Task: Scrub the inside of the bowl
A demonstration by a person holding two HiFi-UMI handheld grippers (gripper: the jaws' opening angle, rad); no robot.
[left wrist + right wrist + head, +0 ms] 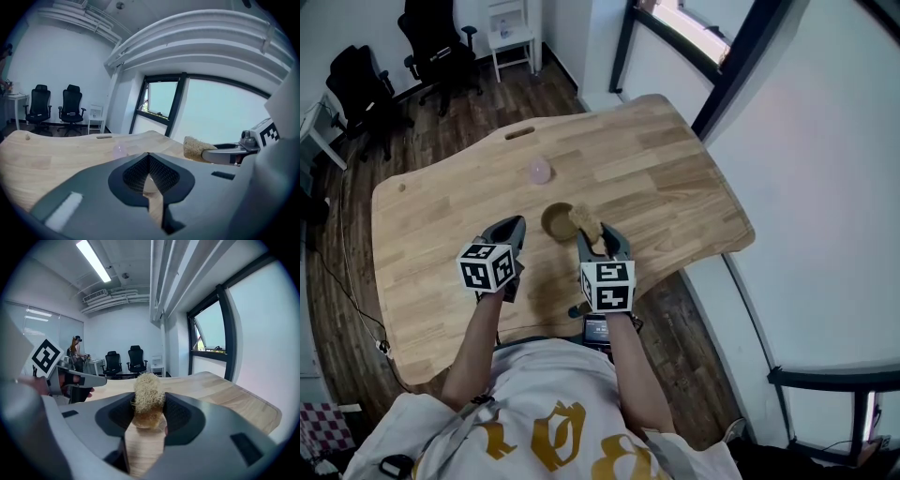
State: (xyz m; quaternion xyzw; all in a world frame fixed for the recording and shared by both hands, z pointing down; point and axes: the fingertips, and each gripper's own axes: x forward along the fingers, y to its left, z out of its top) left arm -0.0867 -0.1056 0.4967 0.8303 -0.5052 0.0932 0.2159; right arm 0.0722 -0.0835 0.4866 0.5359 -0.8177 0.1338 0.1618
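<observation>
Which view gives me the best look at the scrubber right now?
The right gripper view: the scrubber sits dead centre, clamped in the right tongs, its fibres clear. The head view shows it small, at the rim of the bowl. The left gripper view catches only its end, off to the side.

Open tabletop (675, 178) flanks the bowl (553, 223); a pink ball (540, 171) sits just beyond it.

Clamping a tan, fibrous scrubber (149, 397) upright in the right hand-held gripper (149, 412), over a pale wooden counter (225, 397); left hand-held gripper (83, 380) at near left, black office chairs (124, 362) far behind.
</observation>
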